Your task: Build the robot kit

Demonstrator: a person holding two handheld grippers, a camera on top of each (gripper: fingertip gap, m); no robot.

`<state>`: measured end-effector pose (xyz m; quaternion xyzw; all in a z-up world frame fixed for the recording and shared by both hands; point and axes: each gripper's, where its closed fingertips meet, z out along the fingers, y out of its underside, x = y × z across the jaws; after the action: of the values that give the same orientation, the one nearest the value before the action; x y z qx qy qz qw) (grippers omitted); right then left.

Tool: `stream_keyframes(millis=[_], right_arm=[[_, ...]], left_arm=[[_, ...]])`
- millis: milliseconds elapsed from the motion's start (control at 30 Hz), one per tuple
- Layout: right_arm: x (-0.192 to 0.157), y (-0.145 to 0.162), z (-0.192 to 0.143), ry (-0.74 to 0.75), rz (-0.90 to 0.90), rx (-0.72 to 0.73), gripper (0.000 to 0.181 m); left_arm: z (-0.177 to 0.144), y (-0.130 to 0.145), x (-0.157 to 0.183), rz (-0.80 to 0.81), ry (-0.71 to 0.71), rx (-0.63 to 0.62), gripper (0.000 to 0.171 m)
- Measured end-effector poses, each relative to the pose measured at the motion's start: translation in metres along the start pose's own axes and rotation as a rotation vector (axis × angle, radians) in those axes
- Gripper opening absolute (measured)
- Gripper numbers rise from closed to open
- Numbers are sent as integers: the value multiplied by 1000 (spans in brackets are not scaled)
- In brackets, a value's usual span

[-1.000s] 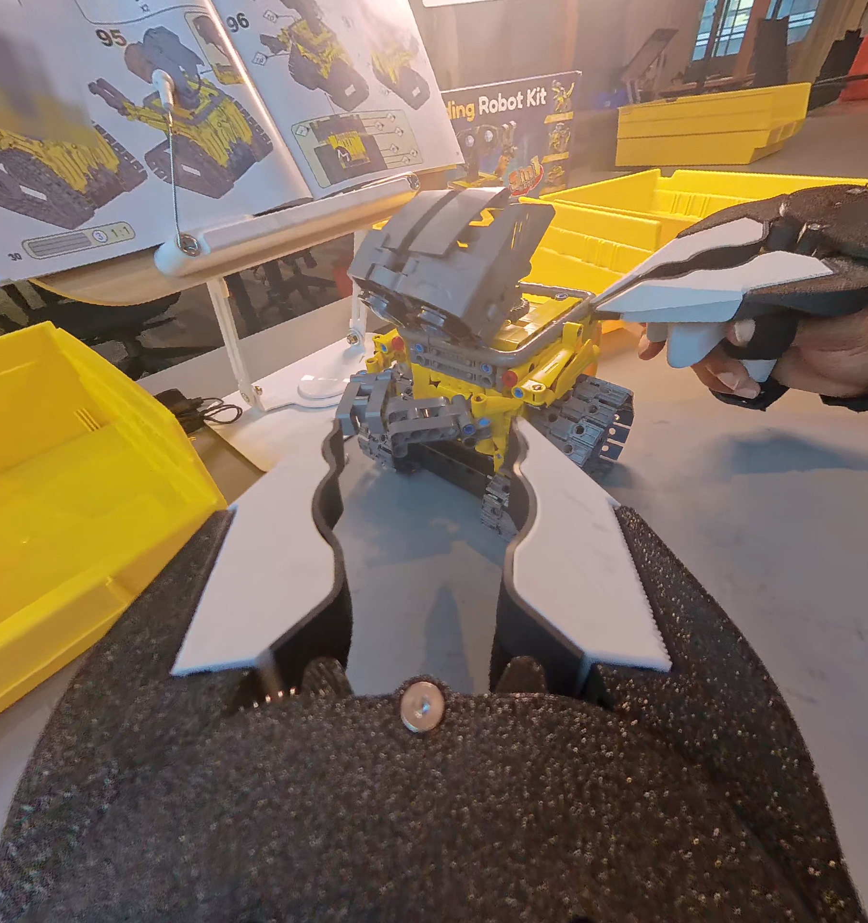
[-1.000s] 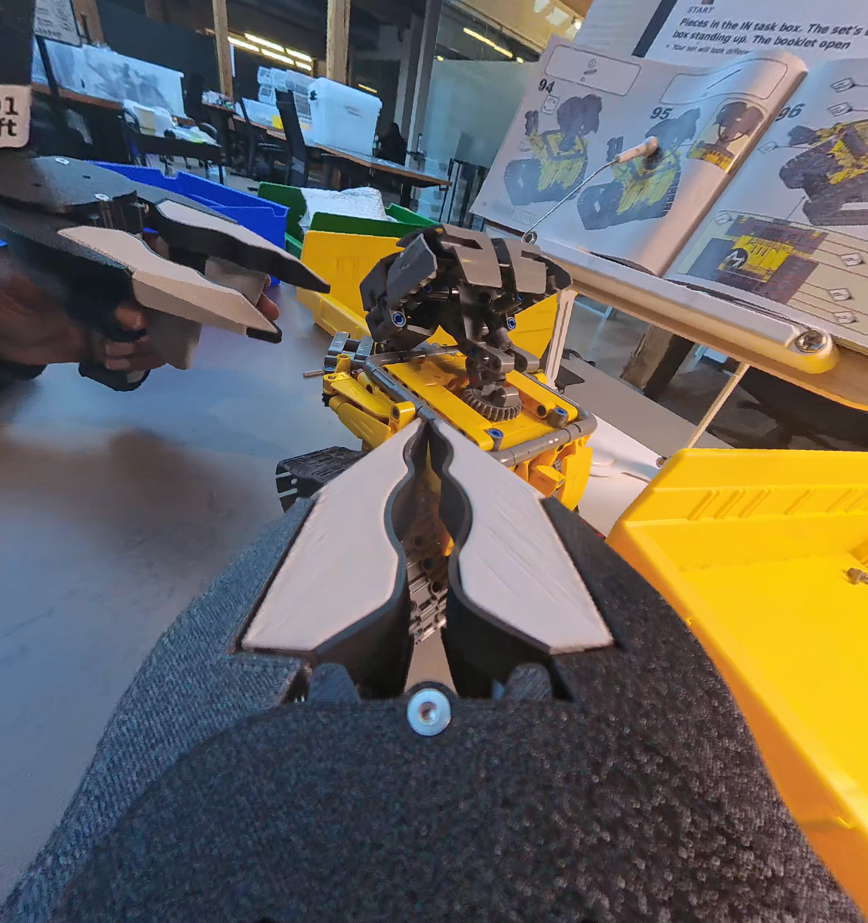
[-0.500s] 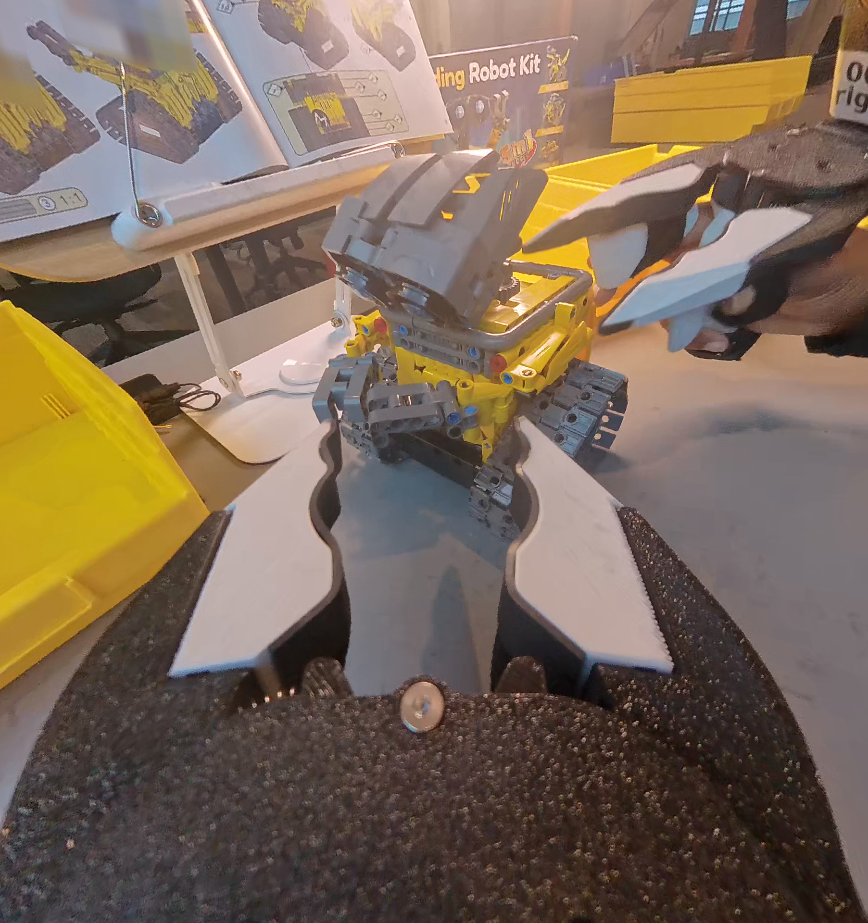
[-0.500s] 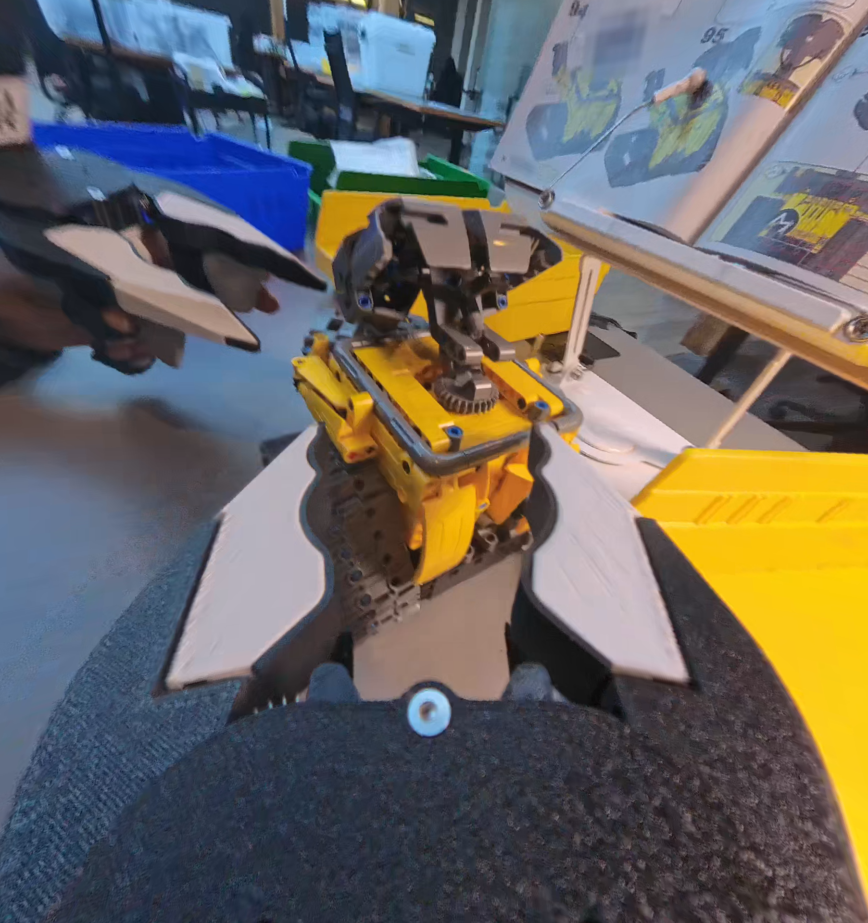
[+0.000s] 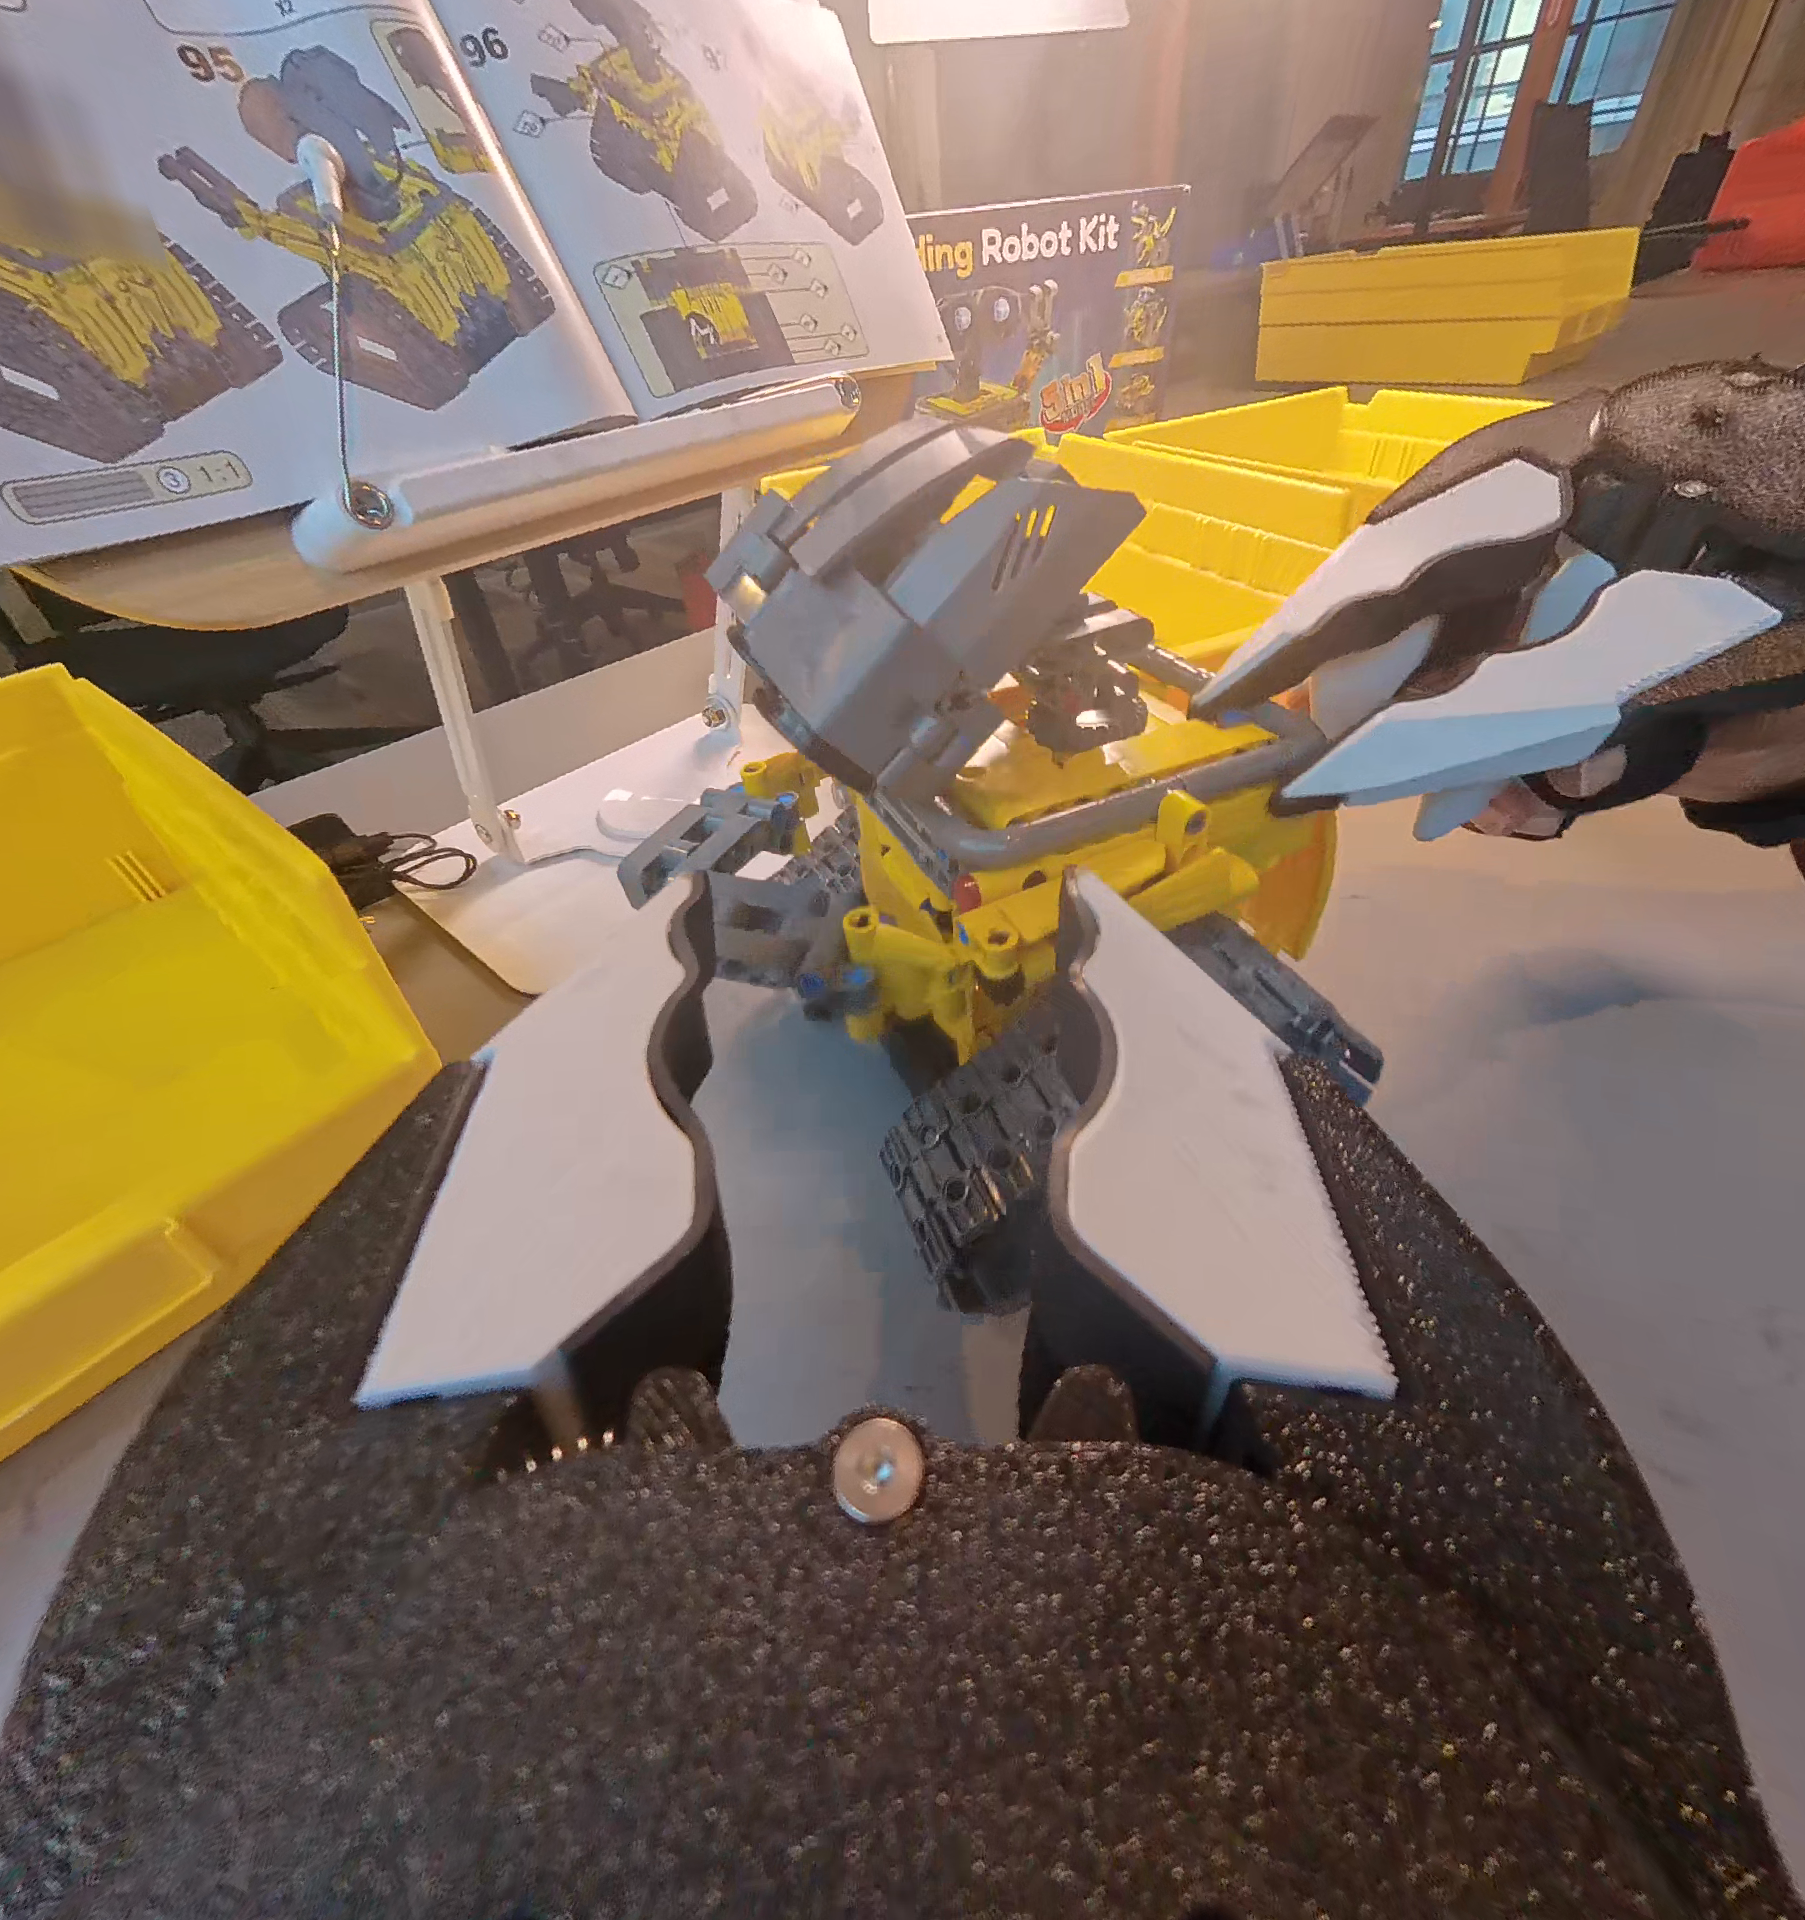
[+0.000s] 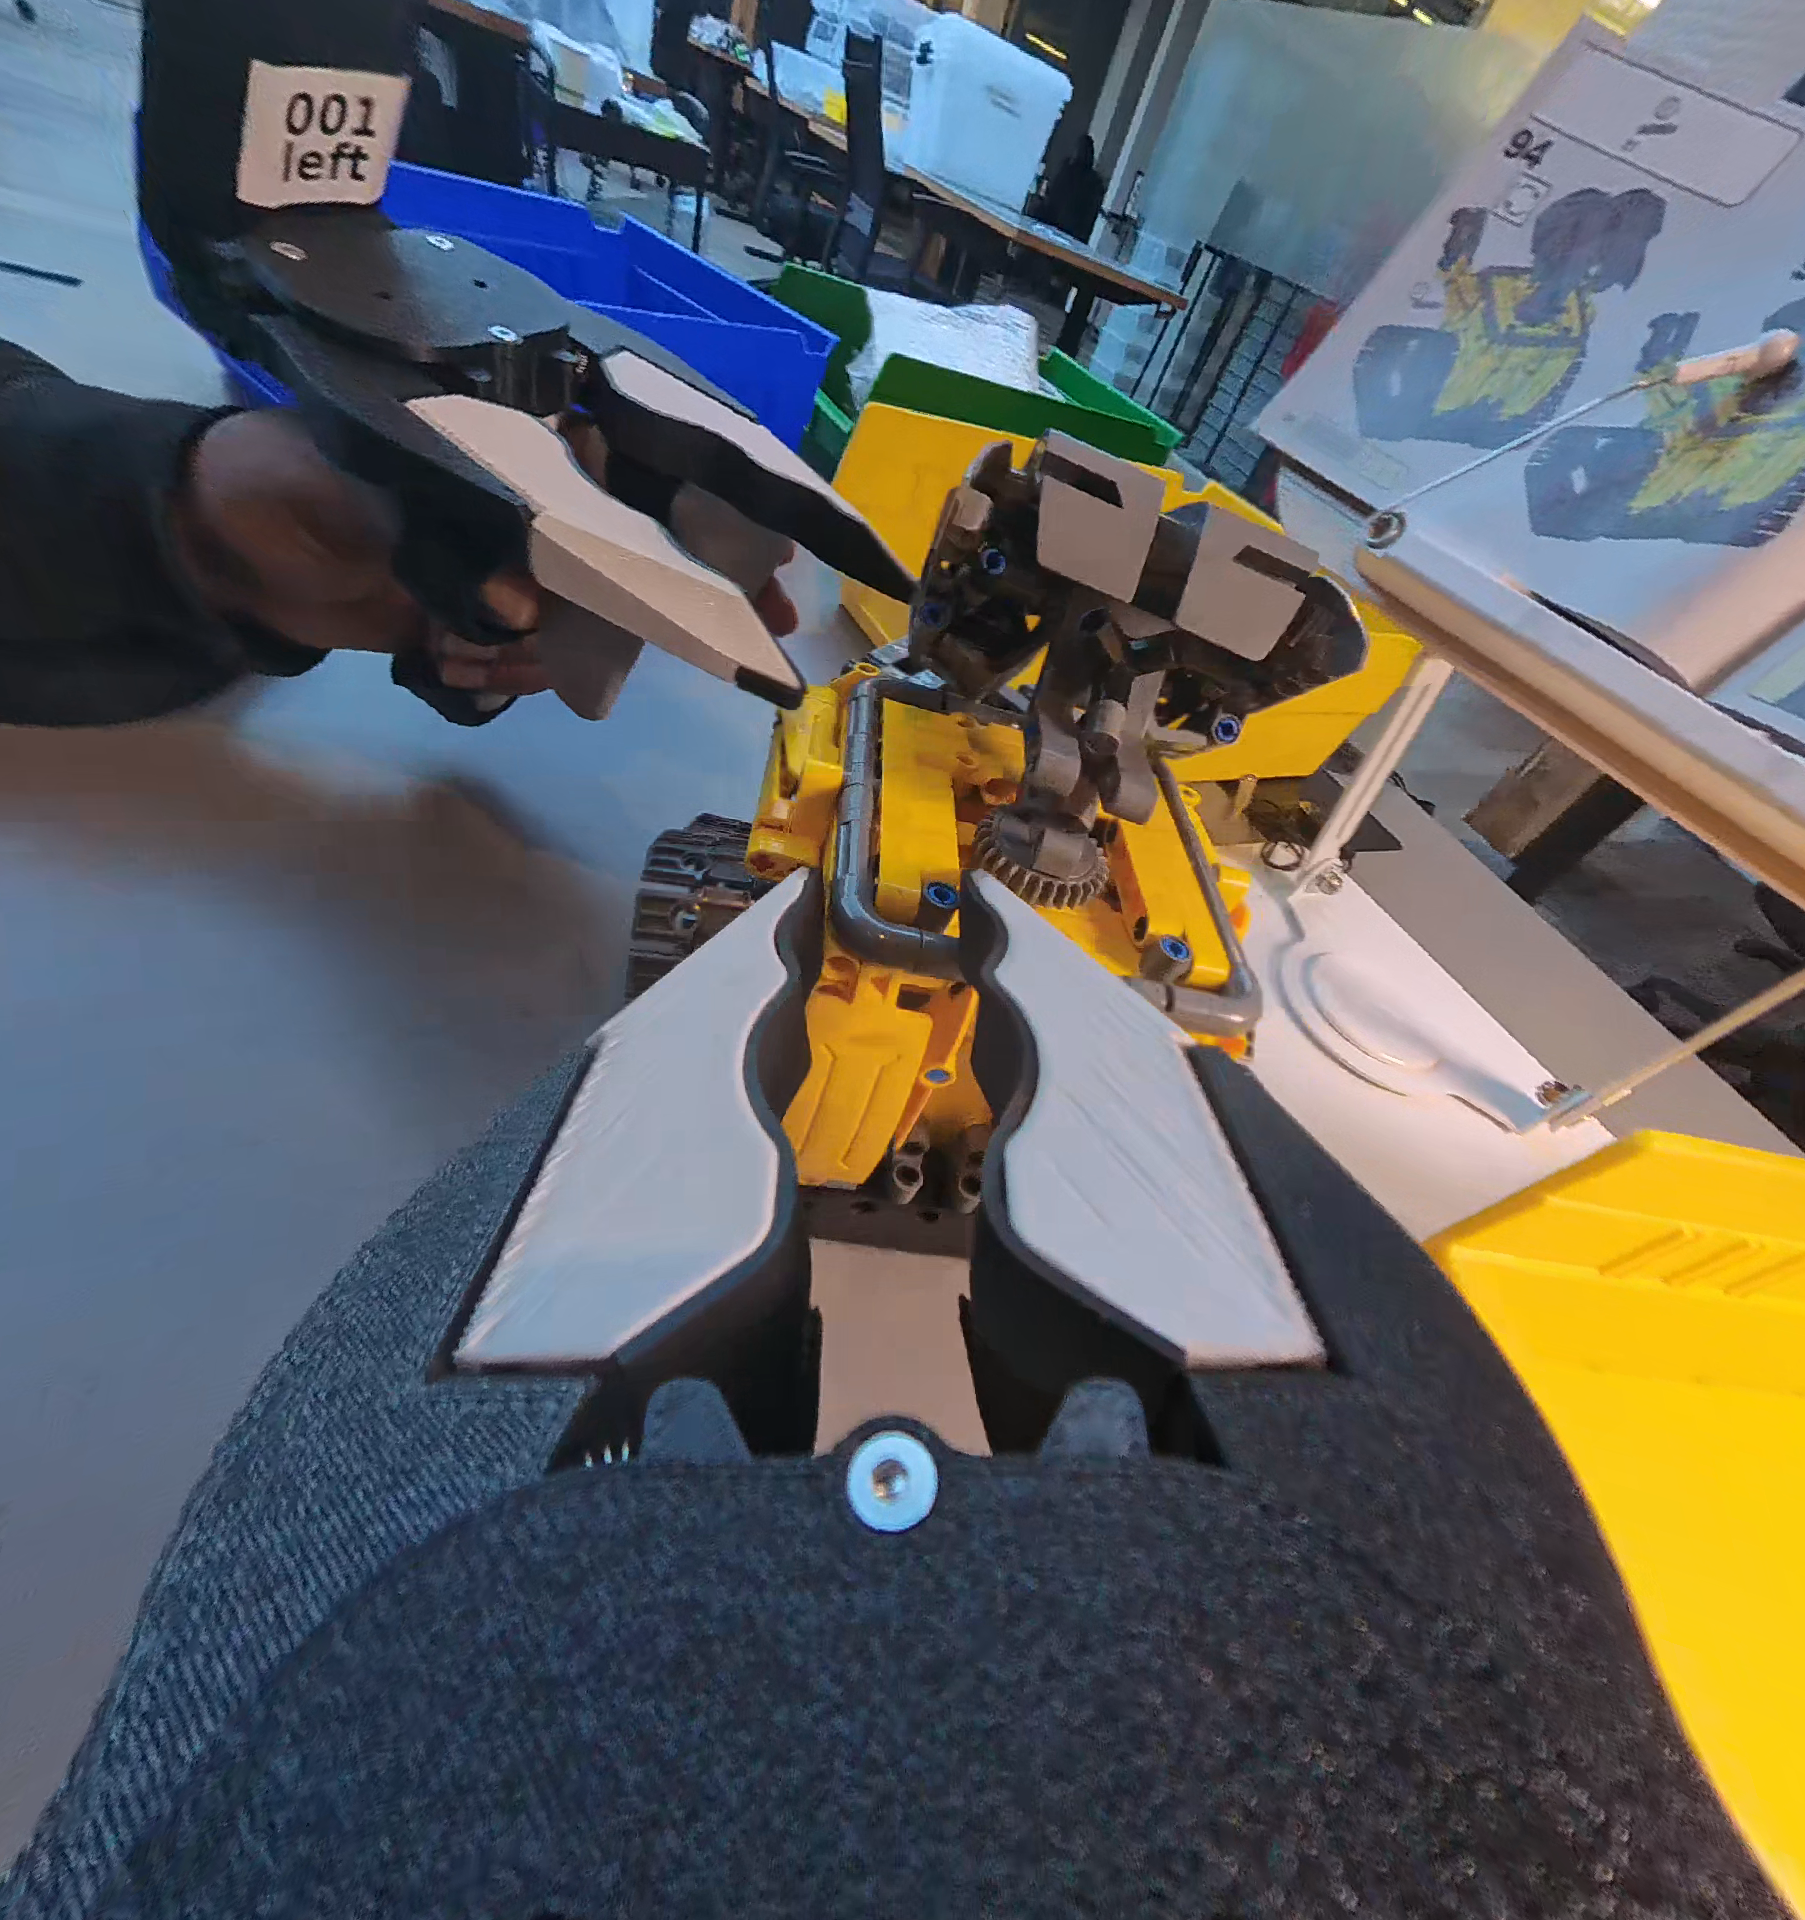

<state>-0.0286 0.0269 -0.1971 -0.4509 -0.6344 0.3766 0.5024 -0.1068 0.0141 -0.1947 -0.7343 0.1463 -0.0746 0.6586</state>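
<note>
- The grey desk [image 5: 1604, 1143] carries a yellow bin [image 5: 98, 1039] at its left edge and another bin [image 6: 1656, 1351] at its right edge. Behind them a white stand [image 5: 565, 488] holds an open booklet [image 5: 358, 208].
- Farther back are more yellow bins, a dark kit box [image 5: 1054, 301], a blue bin [image 6: 669, 291] and a green bin [image 6: 981, 384]. Beyond these is a workshop room with tables and windows.
- The model [image 5: 981, 748], a yellow tracked body with a grey head, stands mid-desk in front of the stand and between the two tools.
- The left gripper [image 5: 882, 904] has its fingers wide apart. One black track [image 5: 981, 1143] runs back between them and the model's front sits at the tips. No pinch shows.
- The right gripper [image 6: 887, 894] comes in from the model's rear. Its fingers are drawn partway together around the corner of the grey rail [image 6: 877, 935] and the yellow panel below it. Whether they actually press on it I cannot tell.
- In the left wrist view the right gripper's tips straddle that rail at the model's far right side.
- Half a second ago the right fingers were spread wide around the whole rear — now they are much narrower.
- The left gripper has closed in since then. The track was just ahead of its tips and now lies between the fingers, and the model looks turned and tipped towards the right.
</note>
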Motion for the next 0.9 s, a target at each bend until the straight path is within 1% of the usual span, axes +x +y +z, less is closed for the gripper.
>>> stream_keyframes(millis=[100,200,333,400,633,700,900], right_arm=[[-14,-5,3,-25,-23,21,26],[-15,-6,0,-28,-33,32,27],[-6,-4,-7,-10,-56,36,45],[-6,0,-7,-18,-70,14,48],[-11,2,-3,-11,-128,-12,42],[-13,1,-3,-11,-141,-10,37],[-16,-1,0,-14,-145,-2,37]], left_arm=[[-2,-3,0,-1,9,18,64],[-2,-3,1,-1,17,20,63],[-3,-6,8,16,47,36,59],[-2,-5,12,22,65,36,56],[4,-4,25,5,124,39,50],[7,-6,25,-17,128,44,51],[10,-11,17,-114,138,72,47]])
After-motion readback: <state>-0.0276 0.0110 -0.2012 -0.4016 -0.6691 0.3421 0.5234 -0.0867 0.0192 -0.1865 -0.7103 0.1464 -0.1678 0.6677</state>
